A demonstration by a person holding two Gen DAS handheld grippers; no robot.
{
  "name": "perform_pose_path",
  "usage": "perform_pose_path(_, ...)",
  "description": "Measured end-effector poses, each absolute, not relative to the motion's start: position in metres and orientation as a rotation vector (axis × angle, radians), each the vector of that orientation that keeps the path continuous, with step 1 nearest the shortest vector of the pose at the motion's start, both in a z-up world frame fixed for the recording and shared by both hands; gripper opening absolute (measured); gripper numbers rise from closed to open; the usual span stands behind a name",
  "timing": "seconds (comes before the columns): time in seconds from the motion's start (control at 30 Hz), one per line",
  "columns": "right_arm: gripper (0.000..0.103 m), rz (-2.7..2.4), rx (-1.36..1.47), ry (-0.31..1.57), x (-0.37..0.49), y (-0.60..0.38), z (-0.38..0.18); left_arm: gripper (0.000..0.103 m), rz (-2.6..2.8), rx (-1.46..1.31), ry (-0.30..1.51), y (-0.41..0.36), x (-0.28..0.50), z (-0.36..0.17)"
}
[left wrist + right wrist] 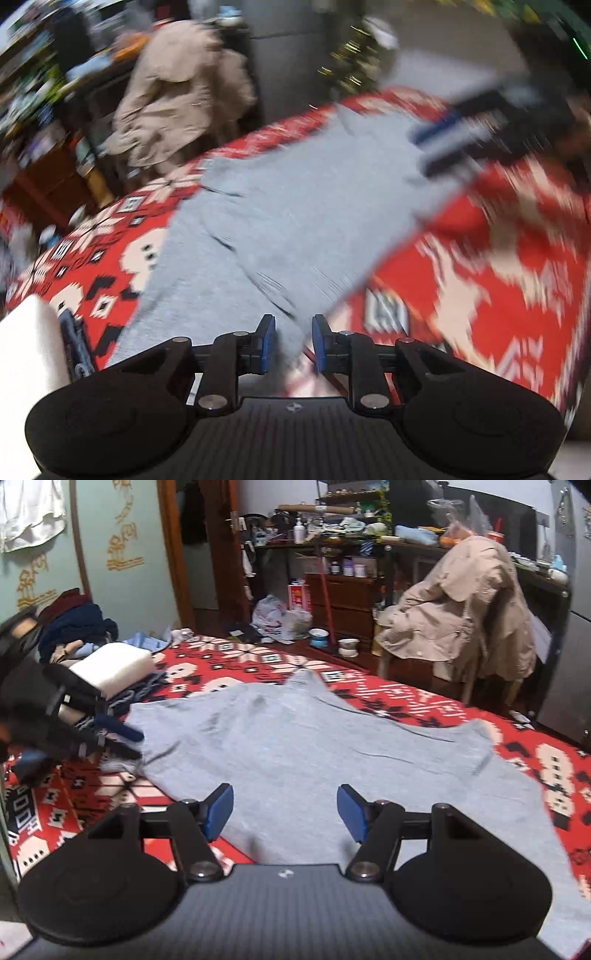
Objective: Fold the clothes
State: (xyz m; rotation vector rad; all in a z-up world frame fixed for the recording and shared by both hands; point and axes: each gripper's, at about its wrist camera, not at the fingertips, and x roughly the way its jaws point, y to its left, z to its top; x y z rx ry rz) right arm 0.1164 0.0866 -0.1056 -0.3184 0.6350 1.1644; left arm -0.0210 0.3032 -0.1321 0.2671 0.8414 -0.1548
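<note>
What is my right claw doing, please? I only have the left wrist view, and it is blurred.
Observer: The right claw is open over the grey sweater, gripping nothing.
Operator: Which way does its neck point?
Observer: The neck points away, toward the beige coat on the chair.
Operator: Any other clothes?
Observer: A pile of dark clothes lies just beyond the folded white item.

Grey garment (314,746) spread flat, lightly creased, on red patterned blanket (406,694)
</note>
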Motion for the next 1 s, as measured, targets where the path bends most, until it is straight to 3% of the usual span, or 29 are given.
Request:
perform_pose_path(0.13, 0.067, 1.189, -0.336, 0.633, 0.103, 0.102, -0.109, 0.028, -0.128, 0.307, 0.824, 0.298, -0.022, -0.141)
perform_pose_path(0.17, 0.067, 1.191, -0.336, 0.635, 0.101, 0.104, -0.110, 0.011, -0.115, 0.300, 0.823, 0.299, -0.021, -0.141)
perform_pose_path(0.2, 0.067, 1.191, -0.336, 0.639, 0.100, 0.106, -0.111, 0.005, -0.103, 0.293, 0.822, 0.300, -0.020, -0.142)
perform_pose_path(0.63, 0.067, 1.194, -0.340, 0.656, 0.107, 0.123, -0.120, 0.000, -0.106, 0.166, 0.874, 0.329, -0.035, -0.134)
perform_pose_path(1.0, 0.067, 1.142, -0.275, 0.645, 0.132, 0.125, -0.104, 0.029, -0.078, -0.116, 0.745, 0.348, 0.016, -0.099)
